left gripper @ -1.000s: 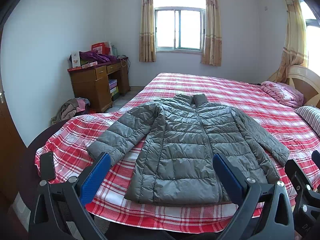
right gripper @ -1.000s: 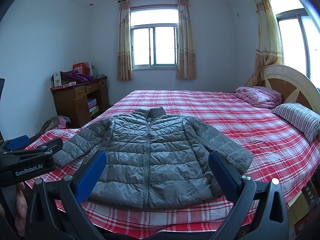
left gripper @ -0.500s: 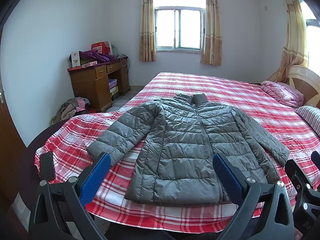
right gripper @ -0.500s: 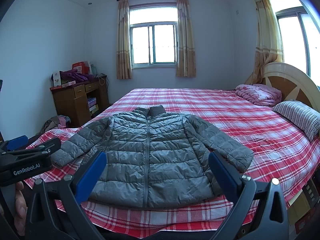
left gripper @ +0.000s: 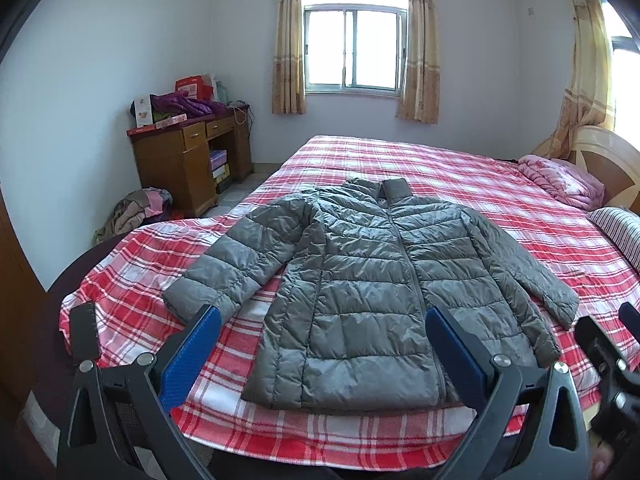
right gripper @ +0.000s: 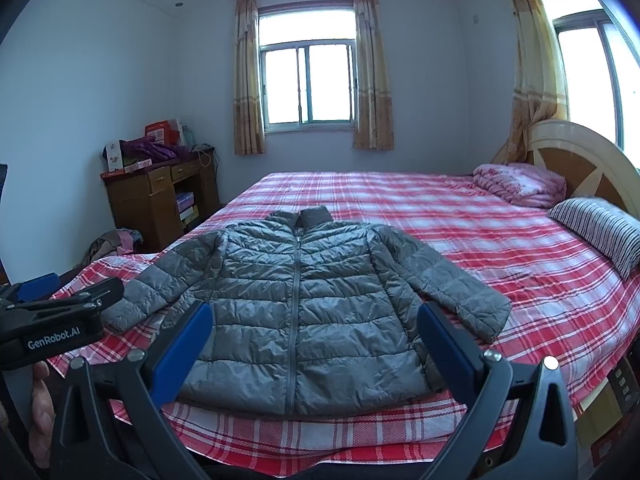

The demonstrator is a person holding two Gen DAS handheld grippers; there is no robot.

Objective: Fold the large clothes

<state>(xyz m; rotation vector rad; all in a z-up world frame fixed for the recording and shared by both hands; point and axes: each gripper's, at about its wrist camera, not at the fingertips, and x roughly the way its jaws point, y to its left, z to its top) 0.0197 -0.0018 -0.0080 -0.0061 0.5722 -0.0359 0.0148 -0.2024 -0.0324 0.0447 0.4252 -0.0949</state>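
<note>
Your left tongs [left gripper: 322,338] and right tongs [right gripper: 314,334] gape wide, holding nothing; grey puffer jacket [right gripper: 298,300] lies flat ahead, zipped, sleeves spread for folding.

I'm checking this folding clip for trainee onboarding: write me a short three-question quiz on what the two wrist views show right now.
1. True or false: the grey quilted puffer jacket is zipped and lies flat on the red plaid bedspread.
2. Which holds fabric? A) left gripper B) right gripper C) neither
3. Fill in: beside the headboard, next to the pink folded quilt, lies a ______ pillow.

Key: 1 true; 2 C, both open and short of the jacket; 3 striped.
</note>
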